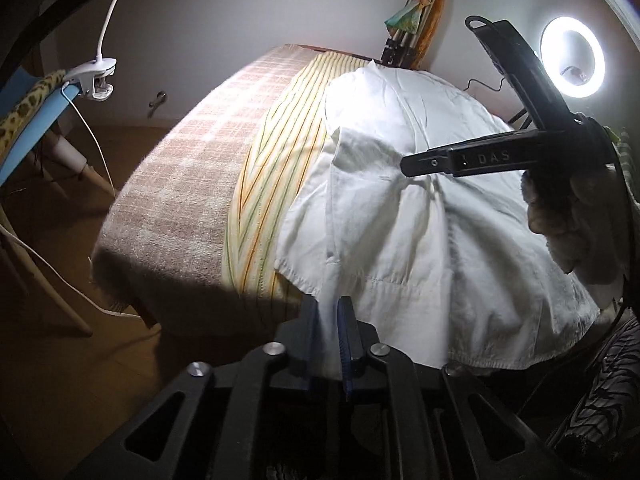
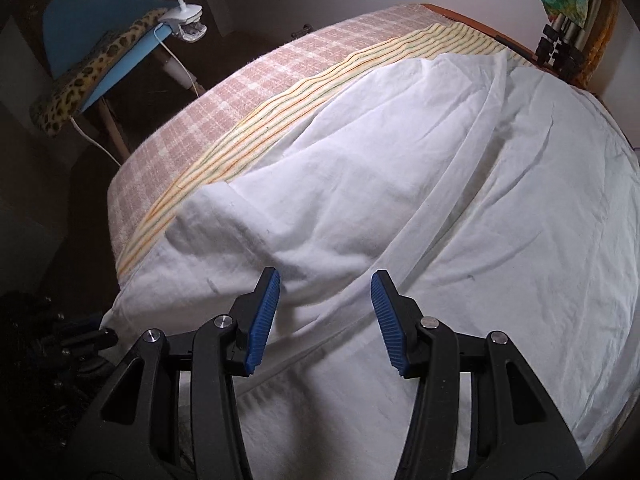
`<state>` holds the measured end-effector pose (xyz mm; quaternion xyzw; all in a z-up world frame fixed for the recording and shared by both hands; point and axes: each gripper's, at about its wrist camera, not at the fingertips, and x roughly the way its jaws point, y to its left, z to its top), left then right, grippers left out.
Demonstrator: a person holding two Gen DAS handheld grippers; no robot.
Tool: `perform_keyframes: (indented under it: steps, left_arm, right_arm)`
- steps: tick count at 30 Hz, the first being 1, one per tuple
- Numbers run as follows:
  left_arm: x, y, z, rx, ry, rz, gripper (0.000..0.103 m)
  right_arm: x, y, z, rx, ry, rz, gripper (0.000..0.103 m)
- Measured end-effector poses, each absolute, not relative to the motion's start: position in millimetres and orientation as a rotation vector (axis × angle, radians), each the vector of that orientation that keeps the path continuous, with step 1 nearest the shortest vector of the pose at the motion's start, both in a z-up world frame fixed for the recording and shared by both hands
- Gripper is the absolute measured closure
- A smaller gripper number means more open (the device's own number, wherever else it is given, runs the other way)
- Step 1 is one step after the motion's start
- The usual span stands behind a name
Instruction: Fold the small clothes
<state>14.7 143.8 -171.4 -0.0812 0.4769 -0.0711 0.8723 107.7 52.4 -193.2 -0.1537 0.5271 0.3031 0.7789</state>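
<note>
White cotton garment (image 1: 420, 240) covers the bed ahead of both claws, over one striped sheet (image 1: 272, 184) and one checked blanket (image 1: 180, 168). Left claw (image 1: 329, 320) pinches its hem; right claw (image 2: 325, 280) hovers spread above it, beside one ring light (image 1: 572, 58).

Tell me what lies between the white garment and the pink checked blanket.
A yellow striped cloth lies between the white garment and the pink checked blanket; both views show it.

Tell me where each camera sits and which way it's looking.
Left wrist: on the left tongs, angled down at the white garment, a fold between its pads; right tongs and a hand show.
Right wrist: on the right tongs, open above the garment.
Shared: garment, striped cloth, plaid blanket, blue chair.
</note>
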Motion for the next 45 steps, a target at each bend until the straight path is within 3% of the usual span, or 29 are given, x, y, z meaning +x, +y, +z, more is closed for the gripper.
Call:
perform_keyframes:
  steps: [2, 3, 11, 14, 20, 26, 35, 37, 40, 41, 43, 45]
  left_arm:
    - [13.5, 144.8, -167.4, -0.18, 0.966, -0.14, 0.063]
    - [13.7, 147.0, -167.3, -0.186, 0.957, -0.134, 0.06]
    - [47.4, 156.7, -179.3, -0.259, 0.989, -0.159, 0.058]
    - [49.6, 155.7, -185.3, -0.273, 1.011, -0.176, 0.063]
    - [48.5, 152.1, -191.9, -0.243, 1.027, -0.175, 0.087]
    - [43.9, 158.1, -189.5, -0.266, 1.007, -0.201, 0.103]
    - [39.3, 161.5, -186.2, -0.26, 1.002, -0.221, 0.103]
    - [36.8, 162.8, -185.4, -0.259, 0.999, -0.217, 0.103]
    - [32.9, 165.3, -183.9, -0.263, 0.995, -0.211, 0.103]
    - [31.7, 166.0, -182.4, -0.26, 0.989, -0.206, 0.103]
    - [29.0, 166.2, -177.1, -0.245, 0.962, -0.193, 0.103]
    - [29.2, 166.2, -174.8, -0.251, 0.956, -0.2, 0.076]
  right_arm:
    - [107.3, 47.1, -187.9, -0.3, 1.137, 0.67, 0.051]
    - [108.9, 43.8, -182.4, -0.257, 1.126, 0.686, 0.051]
    - [146.0, 57.9, -156.4, -0.079, 1.139, 0.701, 0.051]
    - [172.8, 72.0, -158.6, -0.046, 1.166, 0.65, 0.042]
    - [237.9, 91.4, -168.9, -0.014, 1.216, 0.507, 0.041]
    - [282.5, 112.9, -181.4, -0.047, 1.246, 0.396, 0.04]
    - [299.9, 142.0, -205.9, -0.232, 1.261, 0.324, 0.04]
    - [300.6, 143.0, -206.5, -0.273, 1.254, 0.316, 0.045]
    - [302.7, 137.3, -205.3, -0.284, 1.246, 0.31, 0.067]
    - [303.8, 133.5, -204.5, -0.279, 1.244, 0.311, 0.081]
    - [306.9, 123.8, -202.6, -0.236, 1.251, 0.328, 0.087]
    - [312.1, 114.5, -197.8, -0.185, 1.255, 0.35, 0.092]
